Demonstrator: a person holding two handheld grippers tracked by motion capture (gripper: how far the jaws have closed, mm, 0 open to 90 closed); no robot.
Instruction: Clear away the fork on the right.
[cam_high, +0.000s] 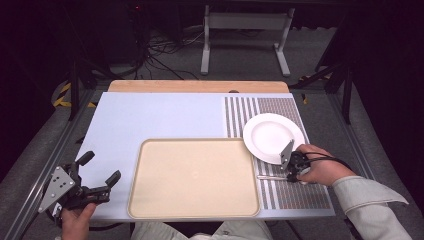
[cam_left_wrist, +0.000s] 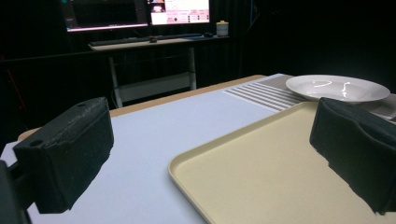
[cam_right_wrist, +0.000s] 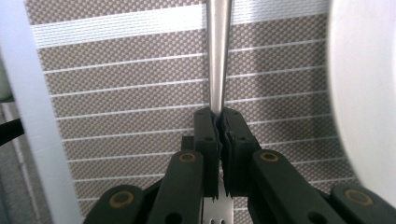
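A slim metal fork (cam_right_wrist: 218, 56) lies on the striped placemat (cam_right_wrist: 126, 93), and the right gripper (cam_right_wrist: 218, 122) is pinching it: in the right gripper view both black jaws are pressed together on the shiny, smooth handle, which runs straight up and away from them, while the tines peek out below between the jaw links. The handle's far end is cut off by the top edge of that view, and the tine tips by the bottom edge. From the high view the fork (cam_high: 270, 176) is a thin bright line on the placemat (cam_high: 300, 195), just right of the beige tray (cam_high: 150, 200) and just below the white plate (cam_high: 272, 136); its near end is hidden under the right gripper (cam_high: 291, 170) and the hand (cam_high: 320, 167) holding it. Whether the fork rests on the cloth or is lifted clear I cannot tell. The plate is a blurred white curve at the right edge of the right gripper view. Well apart, at the table's left corner, the left gripper (cam_high: 100, 172) has its jaws spread wide with nothing between them, pointing across the pale blue table (cam_high: 150, 115) toward the tray.
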